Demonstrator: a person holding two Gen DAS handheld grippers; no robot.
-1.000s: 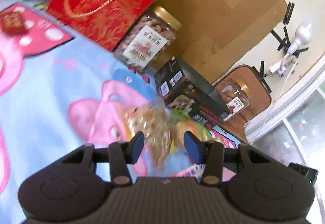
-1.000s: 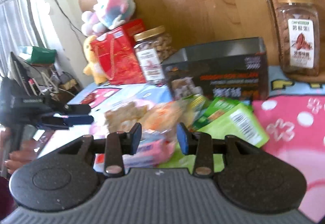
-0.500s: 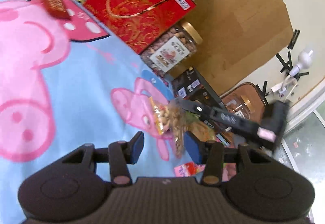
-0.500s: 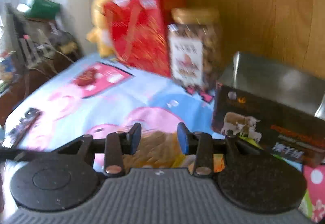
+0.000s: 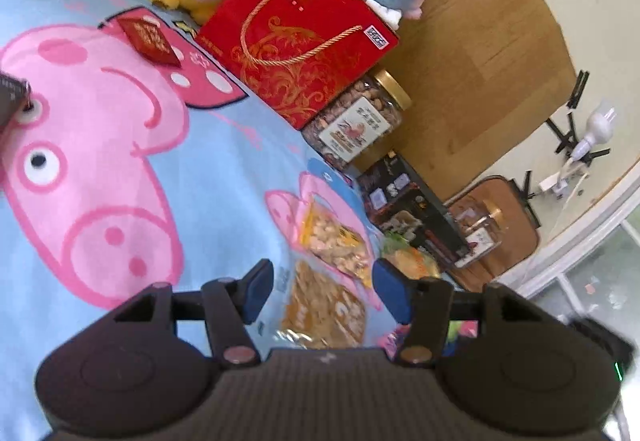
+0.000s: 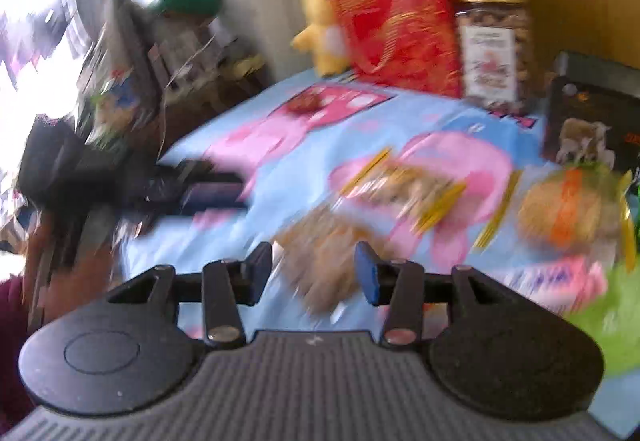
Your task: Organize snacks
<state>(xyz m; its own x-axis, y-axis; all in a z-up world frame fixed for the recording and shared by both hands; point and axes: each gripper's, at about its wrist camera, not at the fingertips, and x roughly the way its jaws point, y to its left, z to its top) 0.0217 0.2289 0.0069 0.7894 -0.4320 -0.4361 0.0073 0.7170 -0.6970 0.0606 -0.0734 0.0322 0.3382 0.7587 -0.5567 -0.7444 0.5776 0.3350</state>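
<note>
Cartoon-pig cloth underlies your two clear snack bags, lying well in front of the nut jar. They look light, crinkly and crushable; pinch a sealed edge. Left gripper and right gripper both gape, holding nothing.

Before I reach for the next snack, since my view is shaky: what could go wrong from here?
1. The right-wrist view is motion-blurred; the right gripper, open over a clear snack bag, may close off-target.
2. Two clear bags seem to overlap ahead of the open left gripper, so one grab could drag both.
3. The nut jar stands against the red gift bag; a wide swing might topple it.
</note>
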